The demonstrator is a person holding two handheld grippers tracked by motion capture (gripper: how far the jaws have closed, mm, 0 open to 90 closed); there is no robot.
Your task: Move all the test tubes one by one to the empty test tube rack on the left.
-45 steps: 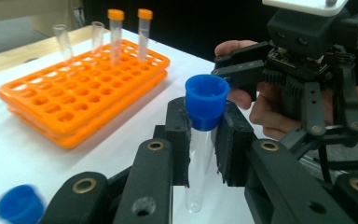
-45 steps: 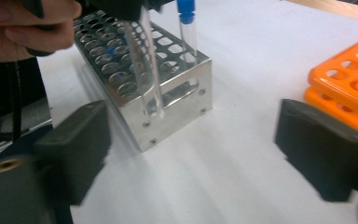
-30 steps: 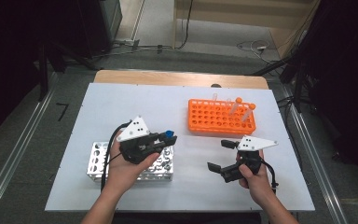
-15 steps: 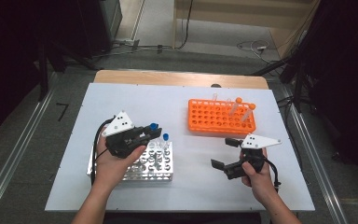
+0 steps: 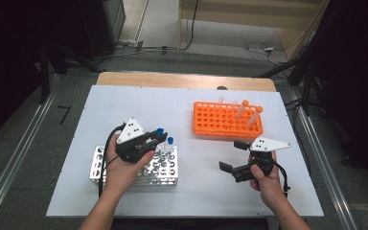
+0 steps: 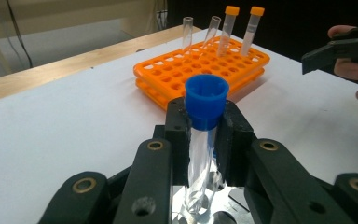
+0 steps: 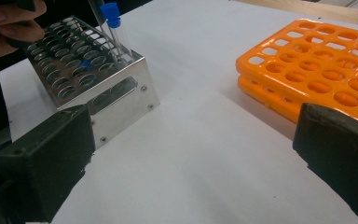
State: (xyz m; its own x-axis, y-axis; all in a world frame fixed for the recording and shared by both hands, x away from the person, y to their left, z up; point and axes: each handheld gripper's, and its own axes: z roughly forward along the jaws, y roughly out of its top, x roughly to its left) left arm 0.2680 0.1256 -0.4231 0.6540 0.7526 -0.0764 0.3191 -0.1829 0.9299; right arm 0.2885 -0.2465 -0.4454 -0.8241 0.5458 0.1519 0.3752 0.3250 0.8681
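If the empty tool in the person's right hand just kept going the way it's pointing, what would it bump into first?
Probably the metal rack: the right tool points left across bare white table toward it. Depth is hard to judge, so it might pass just in front.

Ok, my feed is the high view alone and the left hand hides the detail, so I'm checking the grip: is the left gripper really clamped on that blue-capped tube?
Observer: Yes. In the left gripper view the left gripper has its jaws pressed on the blue-capped tube just below the cap.
Operator: Is its bottom in the metal rack?
Observer: Its lower end hangs just above the metal rack; whether it has entered a hole I cannot tell.
Operator: Is another tube already in there?
Observer: Yes, the right gripper view shows a second blue-capped tube standing near the rack's corner.
Operator: And the right gripper?
Observer: The right gripper is open, nothing between its jaws.
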